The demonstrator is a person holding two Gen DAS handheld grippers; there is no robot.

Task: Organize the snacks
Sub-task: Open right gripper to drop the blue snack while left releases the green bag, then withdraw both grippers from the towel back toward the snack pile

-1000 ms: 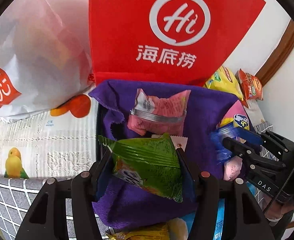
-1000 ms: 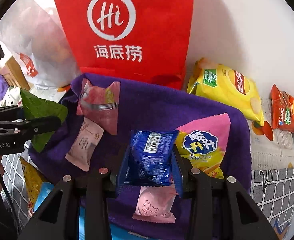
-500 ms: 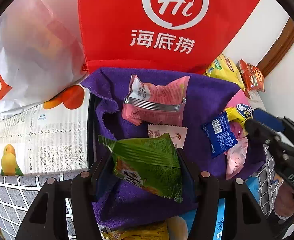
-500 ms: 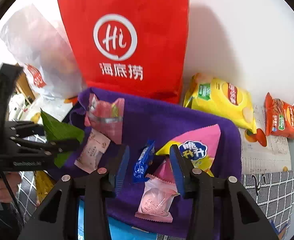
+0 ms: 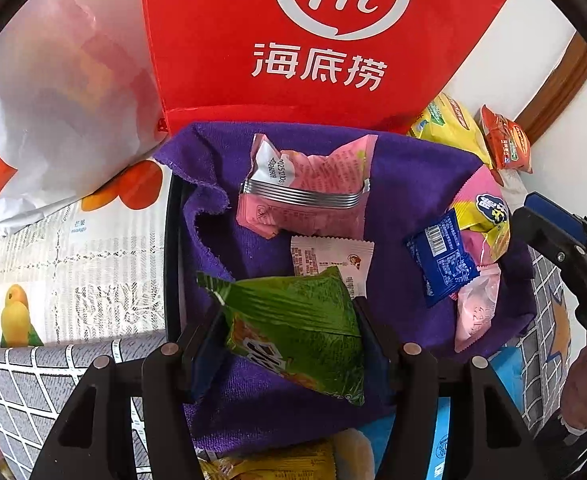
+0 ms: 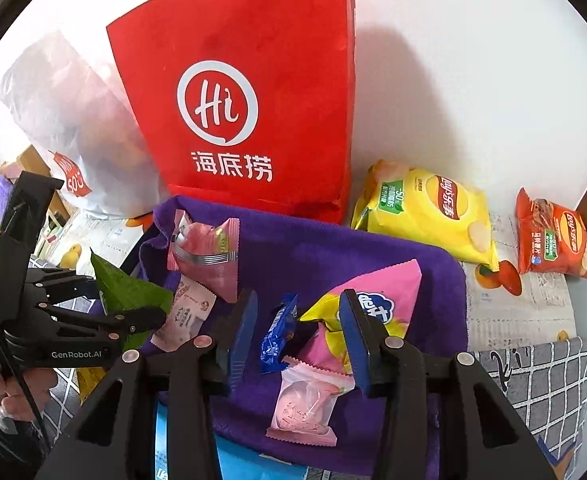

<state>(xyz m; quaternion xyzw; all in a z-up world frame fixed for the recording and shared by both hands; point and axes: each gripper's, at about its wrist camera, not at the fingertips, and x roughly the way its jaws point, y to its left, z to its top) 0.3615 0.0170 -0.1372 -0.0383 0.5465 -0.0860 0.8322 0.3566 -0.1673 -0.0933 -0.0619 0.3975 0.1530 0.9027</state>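
Green packet [image 5: 293, 332] gripped in left claw [image 5: 289, 344]; right claw [image 6: 299, 336] open, empty.

We cannot see the basket under the purple cloth [image 5: 413, 184], apart from one dark rim edge on its left. The green packet [image 5: 293, 328] hides part of the white sachet [image 5: 329, 256]. The yellow packet [image 5: 269, 464] is cut off by the bottom edge.

The right tongs [image 6: 298, 336] have let go of the blue packet [image 6: 278, 334], now on the purple cloth [image 6: 313, 252].
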